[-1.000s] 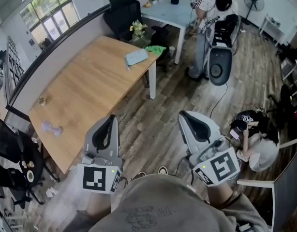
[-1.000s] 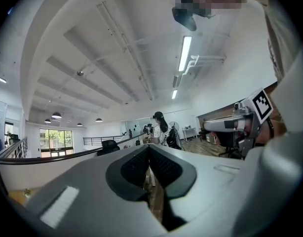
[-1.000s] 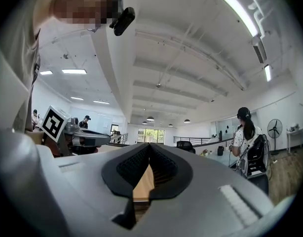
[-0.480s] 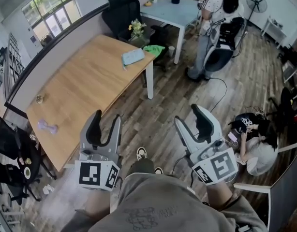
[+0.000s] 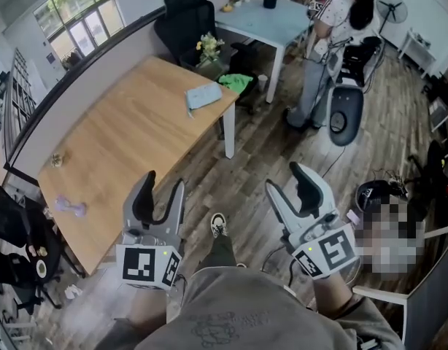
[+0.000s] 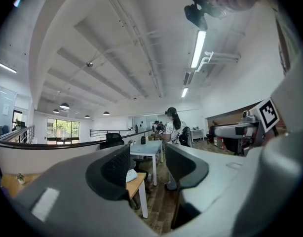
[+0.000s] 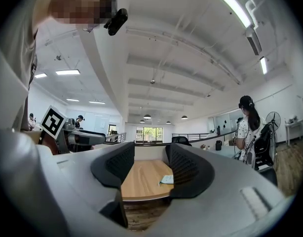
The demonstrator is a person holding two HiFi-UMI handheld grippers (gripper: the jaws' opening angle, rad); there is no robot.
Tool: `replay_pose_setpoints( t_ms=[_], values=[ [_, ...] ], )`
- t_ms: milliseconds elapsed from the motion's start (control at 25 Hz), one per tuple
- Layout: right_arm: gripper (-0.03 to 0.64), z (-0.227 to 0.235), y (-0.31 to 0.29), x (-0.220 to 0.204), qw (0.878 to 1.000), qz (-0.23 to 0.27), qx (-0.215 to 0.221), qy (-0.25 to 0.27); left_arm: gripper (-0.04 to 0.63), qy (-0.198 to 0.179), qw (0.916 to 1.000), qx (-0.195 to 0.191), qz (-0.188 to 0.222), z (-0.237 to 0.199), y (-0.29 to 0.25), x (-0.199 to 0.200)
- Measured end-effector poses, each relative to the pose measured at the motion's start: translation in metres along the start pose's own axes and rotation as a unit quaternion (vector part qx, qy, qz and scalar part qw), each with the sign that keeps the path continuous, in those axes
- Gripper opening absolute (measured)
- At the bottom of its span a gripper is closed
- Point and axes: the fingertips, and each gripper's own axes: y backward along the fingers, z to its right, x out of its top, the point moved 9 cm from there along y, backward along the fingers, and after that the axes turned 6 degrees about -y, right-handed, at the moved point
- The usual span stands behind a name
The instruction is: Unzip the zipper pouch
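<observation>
A pale blue zipper pouch (image 5: 203,95) lies near the far right corner of the long wooden table (image 5: 129,144); it also shows small in the right gripper view (image 7: 167,179) and peeks out beside a jaw in the left gripper view (image 6: 131,175). My left gripper (image 5: 159,192) is held in the air over the floor just off the table's near right edge, open and empty. My right gripper (image 5: 292,184) hovers over the wooden floor to the right, also open with nothing between its jaws. Both point level and are far from the pouch.
A small purple dumbbell (image 5: 68,207) and a small object (image 5: 56,159) lie at the table's left end. Black chair (image 5: 182,17), flowers (image 5: 207,47), green cloth (image 5: 237,82) and a light blue table (image 5: 265,14) stand beyond. A person (image 5: 327,46) stands at right by equipment.
Both grippers' jaws went from shut to open. Both grippers and the view shifted slightly toward the table; the person's foot stepped forward.
</observation>
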Motion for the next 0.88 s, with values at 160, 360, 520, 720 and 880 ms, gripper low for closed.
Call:
replay_pose_setpoints(
  t_ms=[160,360,520,720,880],
  values=[
    [0.206,0.025,-0.043,0.001,1.0,-0.012,-0.005,0.003,0.213,0.003,1.0,0.003,-0.002,-0.028,-0.041,-0.004],
    [0.206,0.044,-0.11,0.002,1.0,-0.03,-0.001,0.003,0.213,0.008,0.9999,-0.004,-0.011,-0.07,-0.097,-0.01],
    [0.206,0.056,-0.165,0.002,0.999,-0.043,0.003,0.005,0.213,0.012,0.9998,-0.007,-0.011,-0.108,-0.137,-0.015],
    [0.206,0.07,-0.227,-0.001,0.998,-0.058,0.009,0.0,0.21,0.019,0.9998,-0.003,-0.004,-0.15,-0.173,-0.022],
    [0.206,0.075,-0.272,-0.002,0.998,-0.06,0.013,0.005,0.21,0.019,0.9997,-0.009,-0.012,-0.178,-0.199,-0.029]
  ],
)
